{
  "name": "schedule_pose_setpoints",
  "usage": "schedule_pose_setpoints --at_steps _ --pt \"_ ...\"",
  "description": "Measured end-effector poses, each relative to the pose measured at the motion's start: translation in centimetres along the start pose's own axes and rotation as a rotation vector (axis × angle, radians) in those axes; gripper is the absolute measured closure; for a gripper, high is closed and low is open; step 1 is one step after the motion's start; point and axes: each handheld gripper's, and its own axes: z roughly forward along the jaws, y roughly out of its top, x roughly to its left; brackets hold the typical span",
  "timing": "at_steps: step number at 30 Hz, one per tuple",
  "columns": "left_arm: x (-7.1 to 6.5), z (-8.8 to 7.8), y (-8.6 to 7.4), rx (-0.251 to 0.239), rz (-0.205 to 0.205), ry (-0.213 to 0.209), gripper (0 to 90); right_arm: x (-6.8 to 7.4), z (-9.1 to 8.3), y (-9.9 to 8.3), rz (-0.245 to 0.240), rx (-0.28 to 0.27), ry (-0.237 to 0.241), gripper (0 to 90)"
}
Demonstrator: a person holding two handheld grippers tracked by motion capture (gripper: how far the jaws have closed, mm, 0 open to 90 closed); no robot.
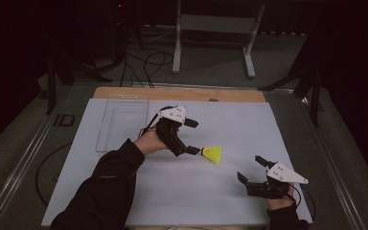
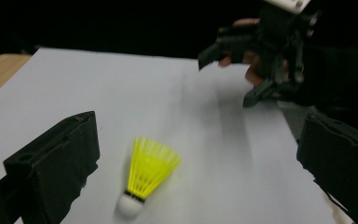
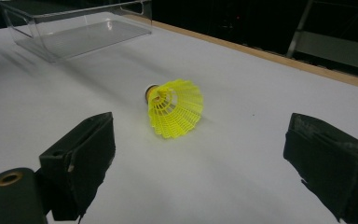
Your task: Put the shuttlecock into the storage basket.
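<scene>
Your left gripper (image 1: 193, 136) has its jaws spread wide, the yellow shuttlecock (image 1: 213, 154) lying on its side on the white mat (image 1: 230, 191) between them, nearer one jaw and untouched. Your right gripper (image 1: 252, 169), jaws likewise apart and empty, faces the skirt from well back, probably leaving the other hand room.

My left tongs (image 1: 193, 136) are held out mid-tabletop, jaws spread wide. My right tongs (image 1: 252, 170) sit near my edge, jaws likewise apart, gripping nothing.
</scene>
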Motion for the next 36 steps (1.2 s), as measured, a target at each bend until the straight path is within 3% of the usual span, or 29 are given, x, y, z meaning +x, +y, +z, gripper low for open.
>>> schedule_pose_setpoints --at_steps 6,13,17,21,23,32,36 --pt "0.9 0.7 0.3 -0.020 0.023 0.002 0.0 0.0 0.0 0.0 0.002 -0.002 0.006 9.1" --pt "2.5 1.6 0.3 -0.038 0.013 -0.007 0.0 0.1 0.0 0.0 -0.002 -0.001 0.008 9.0" --pt "3.2 2.4 0.3 -0.001 0.002 0.014 0.0 0.0 0.0 0.0 0.001 -0.005 0.008 9.0" --pt "3.7 3.3 0.0 0.039 -0.007 -0.004 0.0 0.0 0.0 0.0 0.002 -0.005 0.011 9.0" --pt "3.8 3.5 0.0 0.057 0.001 0.006 0.0 0.0 0.0 0.0 0.001 -0.006 0.012 9.1" --pt "4.4 5.6 -0.8 0.210 0.014 -0.026 0.0 0.0 0.0 0.0 0.002 -0.008 0.015 9.0" --pt "4.5 6.1 -1.1 0.252 0.020 -0.022 0.0 0.0 0.0 0.0 0.001 -0.008 0.017 9.1"
